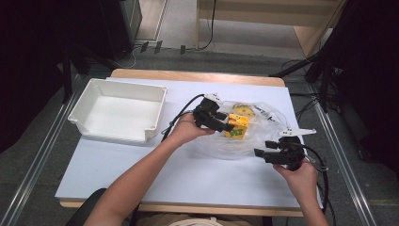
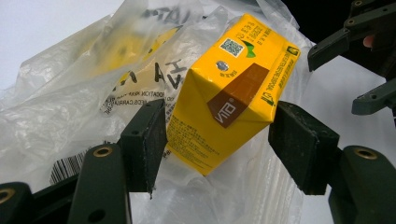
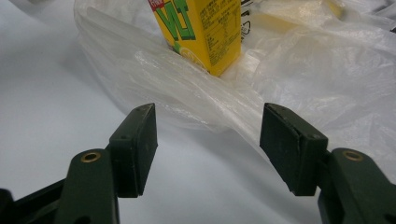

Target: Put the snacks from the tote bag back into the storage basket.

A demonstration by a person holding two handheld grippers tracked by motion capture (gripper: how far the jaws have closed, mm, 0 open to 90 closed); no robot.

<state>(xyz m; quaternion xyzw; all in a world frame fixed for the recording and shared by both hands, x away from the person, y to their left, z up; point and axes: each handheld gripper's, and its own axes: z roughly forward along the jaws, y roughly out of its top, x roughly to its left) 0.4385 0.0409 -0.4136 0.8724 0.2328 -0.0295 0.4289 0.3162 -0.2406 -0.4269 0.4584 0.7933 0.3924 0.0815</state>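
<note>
The yellow carton (image 2: 224,98) is clamped between the left hand-held gripper's (image 2: 217,140) jaws above the clear plastic bag (image 1: 244,141); the right hand-held gripper (image 3: 208,140) is held wide open, empty, at the bag's edge.

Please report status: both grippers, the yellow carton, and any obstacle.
Left gripper closed on yellow carton, lifted over the plastic bag. Right gripper open, at the bag's edge, holding nothing. White bin empty, path looks free.

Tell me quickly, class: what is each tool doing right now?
Left tool: shut on the yellow cardboard drink carton, above the clear plastic bag.
Right tool: open, holding nothing, jaws near the bag's edge.
</note>
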